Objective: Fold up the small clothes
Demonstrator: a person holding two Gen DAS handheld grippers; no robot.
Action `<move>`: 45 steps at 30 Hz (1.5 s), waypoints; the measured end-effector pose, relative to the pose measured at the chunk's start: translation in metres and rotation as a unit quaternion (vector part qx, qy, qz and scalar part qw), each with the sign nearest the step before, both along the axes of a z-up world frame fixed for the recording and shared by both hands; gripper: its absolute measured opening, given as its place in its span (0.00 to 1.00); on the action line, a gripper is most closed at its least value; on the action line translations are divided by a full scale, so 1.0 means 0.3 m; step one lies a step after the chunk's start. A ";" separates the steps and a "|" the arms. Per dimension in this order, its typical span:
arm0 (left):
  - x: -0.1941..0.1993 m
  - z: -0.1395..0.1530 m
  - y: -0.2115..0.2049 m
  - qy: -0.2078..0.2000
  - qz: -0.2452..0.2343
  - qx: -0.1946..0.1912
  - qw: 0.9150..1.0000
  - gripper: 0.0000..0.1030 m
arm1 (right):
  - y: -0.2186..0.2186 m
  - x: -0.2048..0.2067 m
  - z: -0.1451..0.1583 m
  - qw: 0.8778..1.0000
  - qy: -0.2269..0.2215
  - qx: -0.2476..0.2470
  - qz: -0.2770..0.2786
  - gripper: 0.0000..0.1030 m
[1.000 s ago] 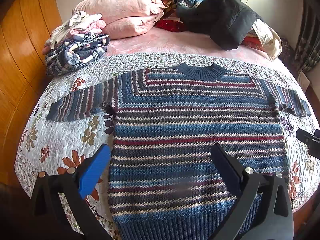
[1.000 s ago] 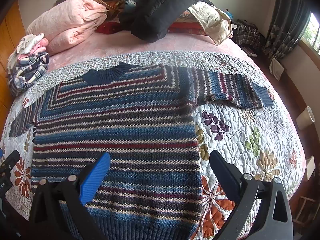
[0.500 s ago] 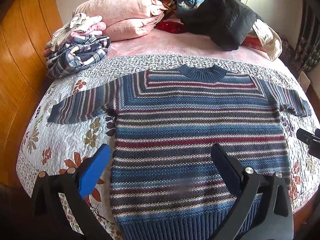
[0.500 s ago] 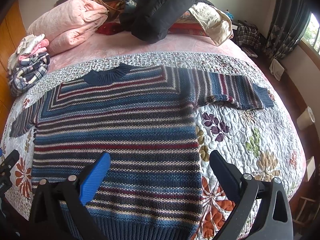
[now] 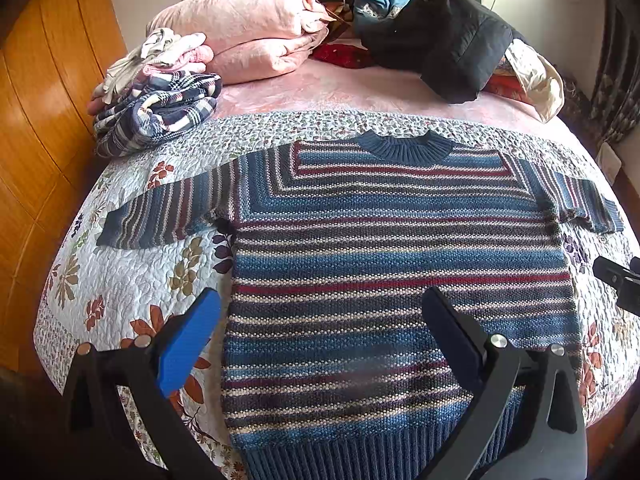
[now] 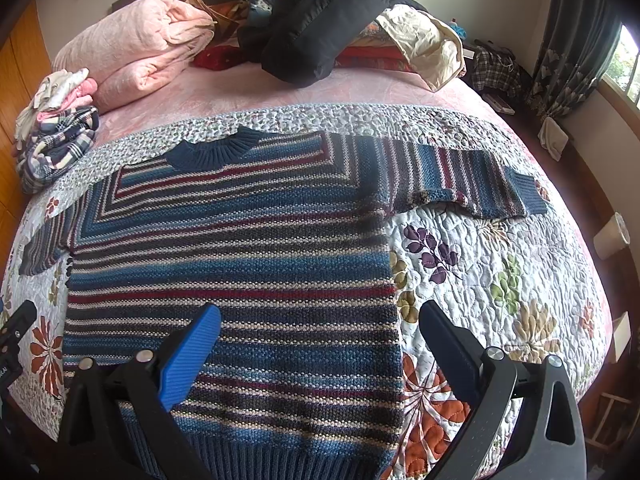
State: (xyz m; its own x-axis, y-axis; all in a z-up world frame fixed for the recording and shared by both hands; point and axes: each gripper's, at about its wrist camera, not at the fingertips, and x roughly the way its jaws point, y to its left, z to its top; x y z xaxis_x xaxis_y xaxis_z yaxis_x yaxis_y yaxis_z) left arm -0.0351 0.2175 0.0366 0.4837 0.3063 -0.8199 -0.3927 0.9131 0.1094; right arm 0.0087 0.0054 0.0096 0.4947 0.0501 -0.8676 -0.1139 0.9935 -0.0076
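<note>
A striped knit sweater (image 5: 392, 264) (image 6: 232, 264) in blue, maroon and cream lies flat on a floral quilt (image 5: 132, 280) (image 6: 500, 272), collar away from me and both sleeves spread sideways. My left gripper (image 5: 320, 316) hovers open over the sweater's lower left part, holding nothing. My right gripper (image 6: 320, 320) hovers open over the lower right edge, one finger above the knit and the other above the quilt. In the left wrist view, the right gripper (image 5: 618, 280) shows at the right margin.
A pile of folded clothes (image 5: 156, 100) sits at the bed's far left. A pink duvet (image 5: 256, 24), a black jacket (image 5: 444, 44) and a cream cloth (image 6: 424, 48) lie near the headboard. Wooden panels (image 5: 36, 120) stand left, curtains (image 6: 572, 40) right.
Both views have shifted slightly, the left one drawing back a little from the bed. The sweater lies as before and both grippers stay open.
</note>
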 end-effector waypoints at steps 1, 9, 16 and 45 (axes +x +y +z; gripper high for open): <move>0.000 0.001 -0.001 0.000 -0.001 0.002 1.000 0.97 | -0.002 0.001 0.000 1.000 0.000 0.001 0.000 0.96; 0.000 0.005 -0.005 -0.001 -0.002 0.003 1.000 0.97 | -0.009 0.005 0.004 1.000 -0.002 0.000 -0.001 0.96; 0.071 -0.039 -0.032 0.008 -0.019 -0.012 1.000 0.97 | -0.105 0.072 -0.004 1.000 0.003 0.023 -0.017 0.96; 0.653 -0.209 -0.334 0.009 -0.092 -0.021 0.995 0.97 | -1.389 0.849 -0.498 0.939 0.129 0.101 -0.302 0.71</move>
State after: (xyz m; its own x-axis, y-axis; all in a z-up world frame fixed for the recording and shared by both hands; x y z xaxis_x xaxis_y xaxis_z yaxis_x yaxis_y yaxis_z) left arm 0.1609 0.1172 -0.0262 0.5130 0.1786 -0.8396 -0.2160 0.9735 0.0751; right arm 0.2634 -0.4114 -0.1398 0.2596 0.0042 -0.9657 0.4988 0.8557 0.1378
